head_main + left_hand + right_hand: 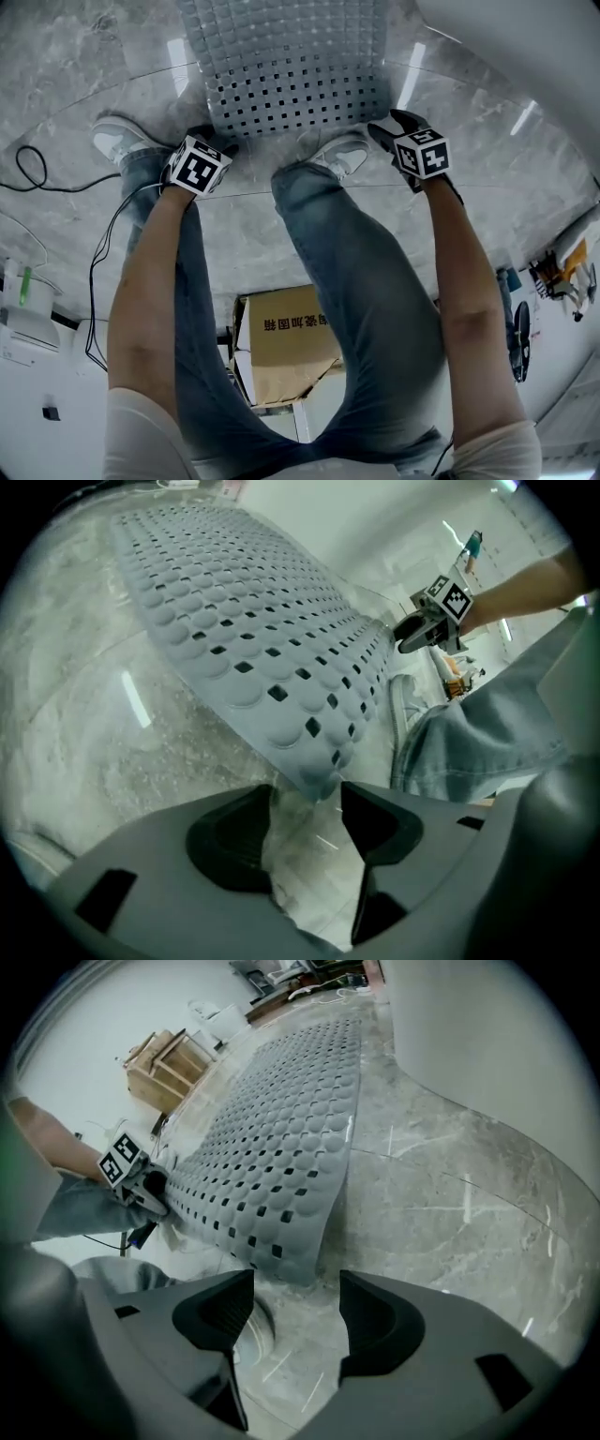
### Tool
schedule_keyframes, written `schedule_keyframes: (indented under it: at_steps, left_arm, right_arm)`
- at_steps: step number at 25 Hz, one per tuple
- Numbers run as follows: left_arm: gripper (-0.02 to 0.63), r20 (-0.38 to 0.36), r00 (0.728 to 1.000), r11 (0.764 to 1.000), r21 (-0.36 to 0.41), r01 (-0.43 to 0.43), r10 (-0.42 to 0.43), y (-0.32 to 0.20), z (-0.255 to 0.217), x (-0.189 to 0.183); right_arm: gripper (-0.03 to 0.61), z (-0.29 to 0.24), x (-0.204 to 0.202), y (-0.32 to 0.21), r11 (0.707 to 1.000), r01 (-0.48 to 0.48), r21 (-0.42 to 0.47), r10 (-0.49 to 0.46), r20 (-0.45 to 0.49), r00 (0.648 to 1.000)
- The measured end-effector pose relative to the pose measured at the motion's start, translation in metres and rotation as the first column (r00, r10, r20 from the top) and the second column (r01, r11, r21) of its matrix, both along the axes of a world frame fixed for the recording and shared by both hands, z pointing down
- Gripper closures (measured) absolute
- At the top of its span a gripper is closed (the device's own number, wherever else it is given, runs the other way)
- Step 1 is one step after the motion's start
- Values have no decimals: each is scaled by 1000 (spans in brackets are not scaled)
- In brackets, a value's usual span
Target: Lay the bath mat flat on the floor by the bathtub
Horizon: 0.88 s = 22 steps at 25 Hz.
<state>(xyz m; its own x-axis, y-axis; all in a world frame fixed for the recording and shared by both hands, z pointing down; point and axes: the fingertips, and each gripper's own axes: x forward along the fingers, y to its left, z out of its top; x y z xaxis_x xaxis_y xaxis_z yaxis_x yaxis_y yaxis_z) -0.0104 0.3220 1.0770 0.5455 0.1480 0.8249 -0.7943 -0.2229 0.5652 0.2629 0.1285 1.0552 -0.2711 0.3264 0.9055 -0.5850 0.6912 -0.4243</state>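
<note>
**While both claws stand open, the bath mat lies spread on the floor**

Although each claw sits at a near corner of the bath mat, neither one has hold of it. The left claw has its jaws wide apart. The mat's corner reaches just to the gap between their tips, with no pad pressing on it, and bare floor shows through behind. The right claw is spread just as wide and holds nothing. Its jaws frame only floor, and the mat's other near corner lies just ahead of them, toward the left jaw.

The mat is grey, studded with round bumps and pierced with square holes. It stretches away from the person over the grey marbled floor. Its long right edge runs near the white curved wall of the bathtub, with a strip of floor between them.

In the head view the person crouches in jeans, a pale sneaker planted near the left claw. A cardboard box sits below the knees, and a black cable loops over the floor at the left.
</note>
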Motion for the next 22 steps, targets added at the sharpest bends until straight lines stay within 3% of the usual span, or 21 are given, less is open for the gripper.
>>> schedule_keyframes:
  at_steps: [1,3,5,6,8,10,14,19,22]
  left_arm:
    - [383,18,1000,1000,10,-3,3,0,2,-1]
    - [389,21,1000,999,37,-16,15,0,3,0]
    - [461,4,999,996,79,-46,46,0,-3,6]
    - [481,7,998,993,100,-62,62,-1,-5,8]
    - [501,8,999,994,99,-50,50,-2,-5,10]
    - [535,-37,999,999,40,18,-17,-3,-8,12]
    - [545,-112,984,985,-122,122,-136,-10,-23,14]
    - [549,-145,984,971,-230,67,-102,-4,-27,12]
    - [548,-118,990,970,-238,44,-74,1,-18,7]
  right_arm:
    - [282,3,-2,4,1000,10,0,-10,7,1000]
    - [285,7,-5,12,1000,31,1,-31,16,999]
    - [341,8,-4,16,999,32,14,-32,5,999]
    - [390,7,-3,16,1000,10,21,-10,-2,1000]
    - [430,3,-1,12,999,-48,18,49,-4,999]
    - [480,-5,0,9,997,-82,5,82,2,997]
    - [491,-23,0,0,989,-146,5,146,-20,989]
    - [489,-21,0,2,988,-148,51,153,-108,982]
    - [482,-12,2,13,978,-193,78,203,-144,969]
